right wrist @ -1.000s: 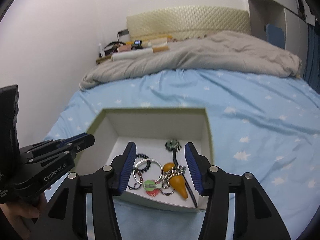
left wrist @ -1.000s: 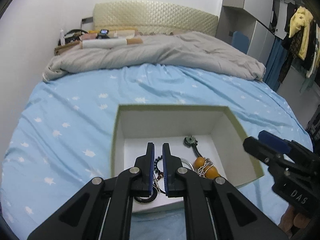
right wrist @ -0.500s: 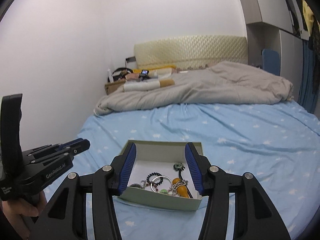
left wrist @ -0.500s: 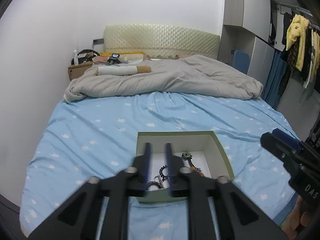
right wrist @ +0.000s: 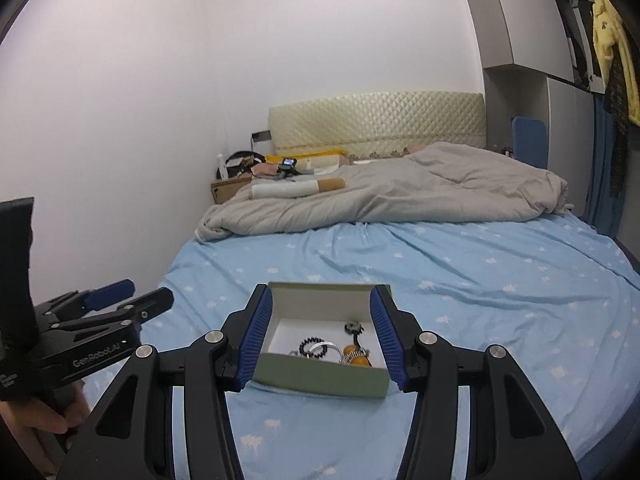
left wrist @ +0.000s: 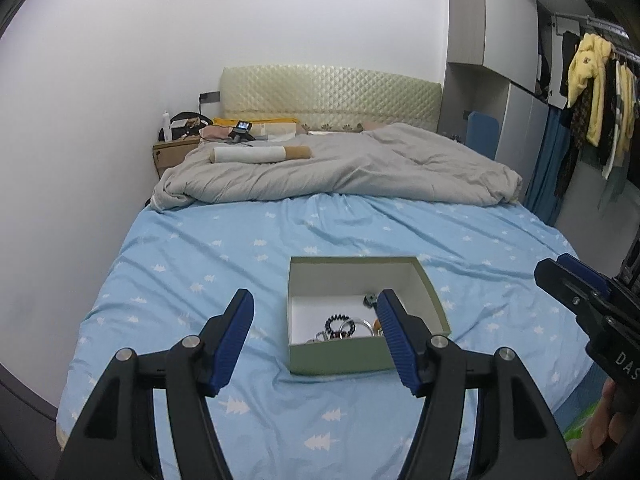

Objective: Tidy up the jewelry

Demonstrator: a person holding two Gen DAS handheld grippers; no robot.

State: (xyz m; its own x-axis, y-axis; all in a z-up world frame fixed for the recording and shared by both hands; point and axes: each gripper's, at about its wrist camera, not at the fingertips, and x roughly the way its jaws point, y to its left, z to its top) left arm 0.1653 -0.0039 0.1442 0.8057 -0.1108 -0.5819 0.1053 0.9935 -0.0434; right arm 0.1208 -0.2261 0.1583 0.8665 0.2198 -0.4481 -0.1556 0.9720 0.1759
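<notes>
The jewelry lies in a loose heap on the floor of the box, toward its near wall: a dark bead bracelet, a silver ring, an orange pendant and a dark cord charm nearer the box's back right; the box is open-topped, green outside and white inside, and sits on the blue bedsheet; the left gripper hangs above and just short of the box, spread wide and empty, its right finger overlapping the box's right side in view; the right gripper is also released, holding nothing, its blue pads framing the box from either side; beyond the box a grey duvet is bunched before the headboard; right of the box, clothes hang on a rail.
</notes>
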